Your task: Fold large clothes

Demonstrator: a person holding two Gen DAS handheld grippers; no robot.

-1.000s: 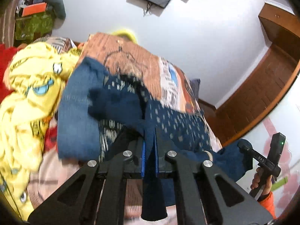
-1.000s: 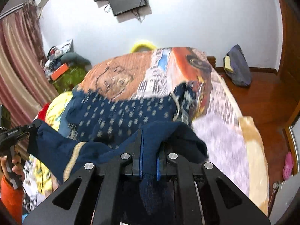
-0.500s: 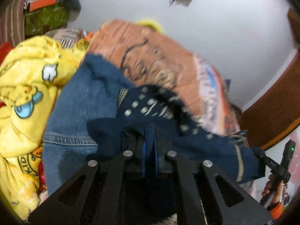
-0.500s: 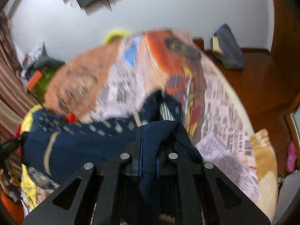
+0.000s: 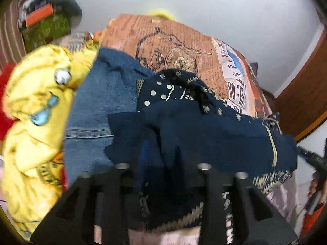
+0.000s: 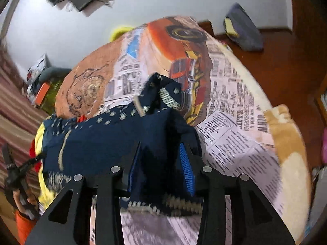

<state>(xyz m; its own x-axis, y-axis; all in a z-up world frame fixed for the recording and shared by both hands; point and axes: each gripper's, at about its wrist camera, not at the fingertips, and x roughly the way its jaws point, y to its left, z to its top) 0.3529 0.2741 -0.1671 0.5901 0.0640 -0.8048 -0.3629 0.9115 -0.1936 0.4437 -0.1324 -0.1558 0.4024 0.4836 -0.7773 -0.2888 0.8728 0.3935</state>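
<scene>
A navy blue patterned garment [image 5: 214, 130] with cream dots and a woven trim lies folded over itself on the bed [image 5: 167, 40]. My left gripper [image 5: 161, 159] stands open, its fingers spread around the garment's near left edge, with cloth draped between them. My right gripper [image 6: 161, 159] is open too, its blue pads [image 6: 186, 171] apart around the garment's [image 6: 114, 140] near right corner. In the right wrist view the left gripper [image 6: 14, 169] shows at the far left.
A blue denim garment [image 5: 94, 110] lies under the navy one on the left, beside a yellow cartoon-print cloth [image 5: 36, 110]. The bedspread [image 6: 235, 112] has newspaper and car prints. A grey bag [image 6: 243, 28] lies on the wooden floor. Clutter sits by the curtain [image 6: 14, 106].
Both grippers have opened from shut on the navy garment. The garment has been carried forward and down, so its held edge now lies over the rest of it.
</scene>
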